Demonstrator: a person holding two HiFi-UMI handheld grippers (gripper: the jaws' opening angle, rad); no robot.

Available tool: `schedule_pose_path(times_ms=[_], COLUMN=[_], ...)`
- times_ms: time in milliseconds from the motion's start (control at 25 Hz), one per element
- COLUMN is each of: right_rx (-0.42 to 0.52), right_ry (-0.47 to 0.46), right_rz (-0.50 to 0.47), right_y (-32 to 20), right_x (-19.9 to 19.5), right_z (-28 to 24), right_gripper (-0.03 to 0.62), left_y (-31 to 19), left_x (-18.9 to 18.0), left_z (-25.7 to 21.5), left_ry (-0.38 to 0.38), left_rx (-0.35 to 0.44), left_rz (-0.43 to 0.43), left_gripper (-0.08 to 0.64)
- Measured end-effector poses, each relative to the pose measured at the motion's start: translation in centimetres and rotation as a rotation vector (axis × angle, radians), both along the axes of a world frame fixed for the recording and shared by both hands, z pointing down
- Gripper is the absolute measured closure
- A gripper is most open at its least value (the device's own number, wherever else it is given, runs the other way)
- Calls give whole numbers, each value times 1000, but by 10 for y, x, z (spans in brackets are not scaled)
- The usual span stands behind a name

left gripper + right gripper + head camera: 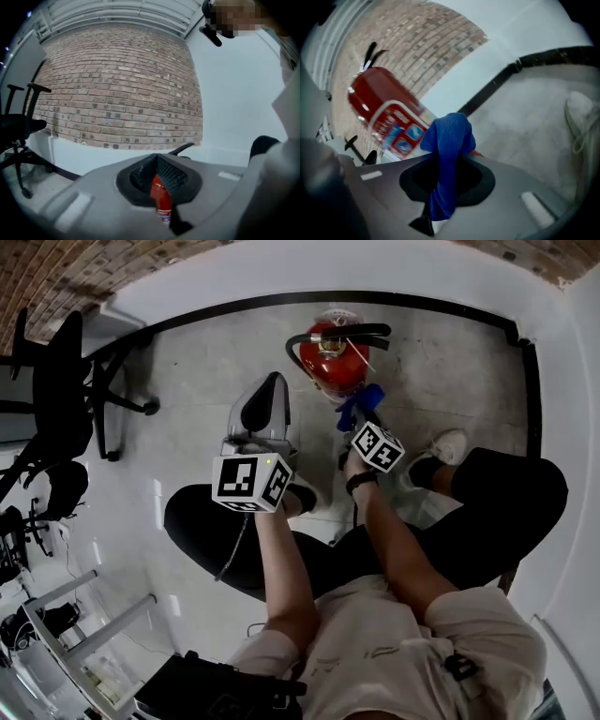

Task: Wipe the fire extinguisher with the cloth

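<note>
right gripper (448,177) is clamped on the cloth (449,136). the cloth is blue and bunched, with a wad poking out past the tips and a tail hanging back toward the camera. left gripper (158,180) has its jaws drawn in with the tips meeting and nothing in them. it's held up over the person's knee, aimed at the extinguisher (161,201) but well short of it.

extinguisher stands upright on the floor (441,362) near the white wall, red body, black hose and handle on top. in the right gripper view its label faces the cloth. in the head view the wad sits at the body's lower right side. touching or just beside, can't tell, the frame is smeared there.

step looks like the wipe itself, early on or mid-stroke. most of the body is probably not yet covered.

to do it well:
- hold the clamp firm, since the wad is loose and could pull out on a drag.
- press the wad flat on the curved side and stroke top to bottom, then work round.
- push light. the extinguisher stands free and could likely slide or tip toward the wall.
- the left gripper could steady the handle from above if it rocks.
- stay clear of the hose and the pin so the cloth doesn't snag.
- the back side near the wall will need a turn or a reach round.
</note>
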State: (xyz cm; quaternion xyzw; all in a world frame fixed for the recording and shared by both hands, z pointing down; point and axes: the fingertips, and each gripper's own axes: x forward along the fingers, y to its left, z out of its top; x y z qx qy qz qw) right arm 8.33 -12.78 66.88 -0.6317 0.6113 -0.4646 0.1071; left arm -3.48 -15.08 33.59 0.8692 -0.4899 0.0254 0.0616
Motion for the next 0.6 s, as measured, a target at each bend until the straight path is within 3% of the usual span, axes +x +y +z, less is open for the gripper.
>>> schedule_pose_path(times_ms=[160, 360, 480, 600], right_rx=[-178, -321, -359, -375], right_ry=[-72, -15, 1, -46], right_rz=[53, -60, -206, -243], right_y=[-1, -13, -15, -10], right_x=[14, 23, 23, 27], right_z=[91, 168, 183, 163], right_gripper=[531, 531, 528, 525], left_y=[-5, -12, -16, -21], left_x=[-3, -13, -13, -12], left_z=[26, 39, 31, 23], left_ry=[-20, -38, -26, -15], left_rx=[-33, -63, -52, -19], left_rz=[-19, -49, -53, -34], left_gripper=[556, 556, 555, 555])
